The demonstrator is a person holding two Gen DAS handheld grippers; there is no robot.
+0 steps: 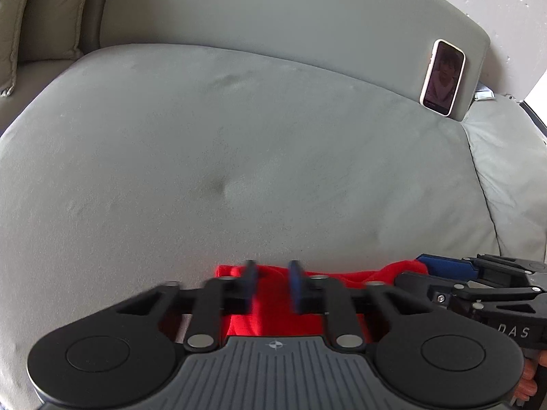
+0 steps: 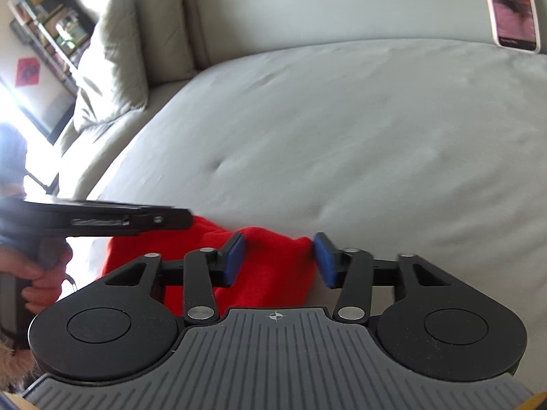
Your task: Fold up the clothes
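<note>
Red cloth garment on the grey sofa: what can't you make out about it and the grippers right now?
- Red cloth garment: both wrist views, gripper bodies and bottom edge hide most; type and folds unknown.
- Left gripper: left wrist view, fingers blurred; contact with cloth unclear.
- White-cased phone screen: too blurred; right wrist view cuts it off at top.

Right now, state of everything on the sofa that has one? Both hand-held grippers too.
left hand-held gripper: open, over the red cloth
right hand-held gripper: open, red cloth between its fingers, unpinched
red cloth: bunched, lying on the sofa seat
phone: screen lit, propped upright against the backrest
</note>
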